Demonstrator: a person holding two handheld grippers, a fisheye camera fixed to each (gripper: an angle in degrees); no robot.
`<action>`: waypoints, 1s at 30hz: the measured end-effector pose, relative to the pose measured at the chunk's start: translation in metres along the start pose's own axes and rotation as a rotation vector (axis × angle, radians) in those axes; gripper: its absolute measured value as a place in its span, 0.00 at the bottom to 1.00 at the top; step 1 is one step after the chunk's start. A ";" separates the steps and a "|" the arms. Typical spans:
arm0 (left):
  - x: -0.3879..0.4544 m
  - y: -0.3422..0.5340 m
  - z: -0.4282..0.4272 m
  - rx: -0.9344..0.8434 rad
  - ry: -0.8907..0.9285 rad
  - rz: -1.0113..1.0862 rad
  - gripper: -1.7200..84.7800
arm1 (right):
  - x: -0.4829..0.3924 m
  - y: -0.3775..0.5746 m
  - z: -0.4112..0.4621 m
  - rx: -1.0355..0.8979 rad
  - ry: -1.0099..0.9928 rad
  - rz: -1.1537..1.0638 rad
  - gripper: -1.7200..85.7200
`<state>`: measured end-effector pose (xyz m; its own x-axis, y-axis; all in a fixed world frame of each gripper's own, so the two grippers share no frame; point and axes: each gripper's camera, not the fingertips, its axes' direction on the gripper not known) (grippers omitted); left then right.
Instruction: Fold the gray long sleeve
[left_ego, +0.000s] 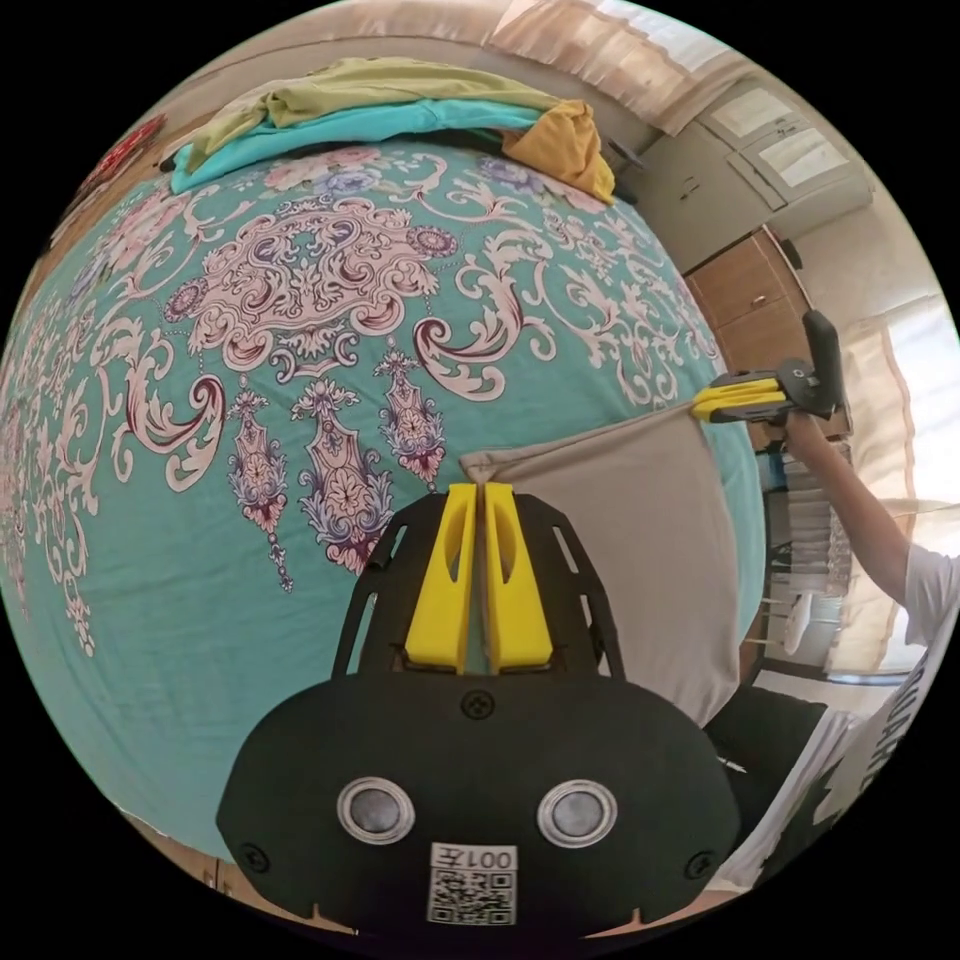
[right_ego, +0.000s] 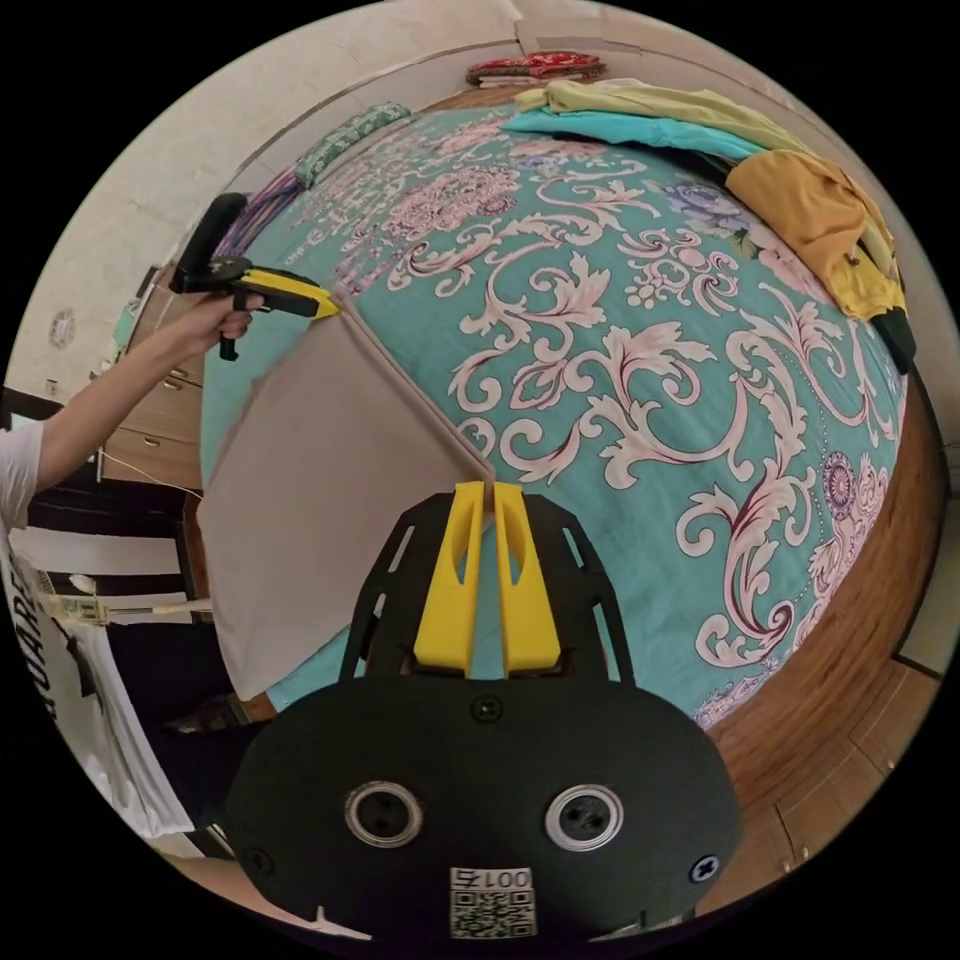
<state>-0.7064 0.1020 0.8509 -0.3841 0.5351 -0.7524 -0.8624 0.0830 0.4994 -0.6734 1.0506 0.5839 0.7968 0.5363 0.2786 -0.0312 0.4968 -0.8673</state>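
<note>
Teal floral-scroll bedspread (left_ego: 200, 560), grey-beige garment (left_ego: 640, 540), yellow-jawed black tool (left_ego: 483, 490), mustard cloth (right_ego: 810, 215)

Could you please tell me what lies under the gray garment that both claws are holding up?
Under the gray garment lies the patterned teal bedspread; the part directly beneath the cloth is covered.

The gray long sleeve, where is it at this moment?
The gray long sleeve hangs stretched between the left tongs and the right tongs, over the near edge of the floral bedspread.
</note>
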 end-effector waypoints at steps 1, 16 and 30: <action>0.000 0.001 0.001 0.008 0.003 -0.006 0.02 | -0.002 -0.002 0.003 -0.010 0.011 -0.001 0.04; 0.093 0.210 -0.037 -0.027 -0.100 -0.108 0.08 | -0.148 0.105 0.008 -0.109 0.442 -0.064 0.10; 0.135 0.386 0.009 -0.028 0.390 -0.505 0.09 | -0.146 0.182 0.065 -0.125 -0.164 0.331 0.21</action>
<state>-1.0885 0.2136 0.9457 -0.0150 0.0902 -0.9958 -0.9749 0.2199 0.0346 -0.8346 1.1069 0.4125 0.6484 0.7607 0.0291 -0.1883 0.1973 -0.9621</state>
